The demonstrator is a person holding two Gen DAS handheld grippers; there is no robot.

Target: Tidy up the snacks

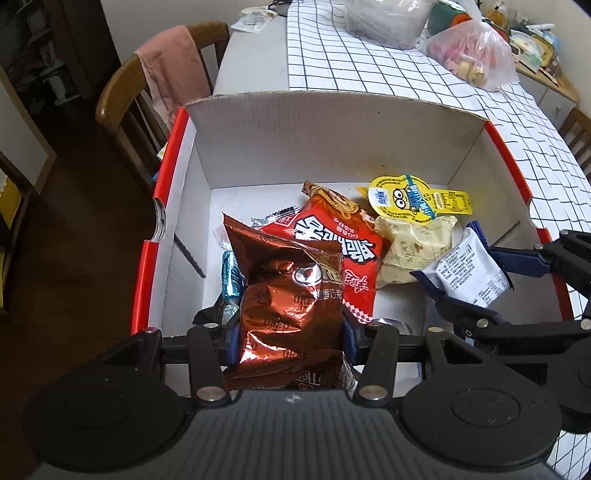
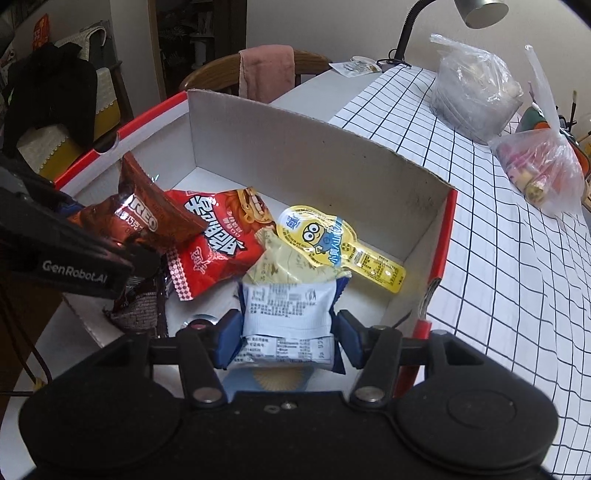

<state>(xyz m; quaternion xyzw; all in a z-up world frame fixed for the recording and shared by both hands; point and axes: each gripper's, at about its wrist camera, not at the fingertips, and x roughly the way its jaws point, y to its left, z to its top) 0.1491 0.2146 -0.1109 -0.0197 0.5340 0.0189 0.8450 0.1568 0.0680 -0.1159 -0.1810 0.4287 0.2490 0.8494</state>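
Note:
A red-rimmed white cardboard box [image 1: 332, 136] [image 2: 280, 147] holds snacks: a red noodle-snack bag [image 1: 332, 229] [image 2: 218, 236], a yellow Minions pouch [image 1: 410, 199] [image 2: 325, 236] and a cream packet [image 1: 413, 251] [image 2: 284, 269]. My left gripper [image 1: 290, 339] is shut on a brown Oreo bag [image 1: 291, 302] [image 2: 147, 218] and holds it over the box's near left part. My right gripper [image 2: 286, 336] [image 1: 480, 273] is shut on a white-and-blue snack packet [image 2: 288, 310] [image 1: 469, 273] over the box's near right part.
The box stands on a table with a black-grid white cloth [image 2: 498, 240] [image 1: 369, 59]. Plastic bags [image 2: 535, 166] [image 1: 476, 55] lie at the back. A wooden chair with a pink towel [image 1: 173, 70] [image 2: 266, 70] stands beyond the box. A desk lamp [image 2: 476, 11] stands at the far end.

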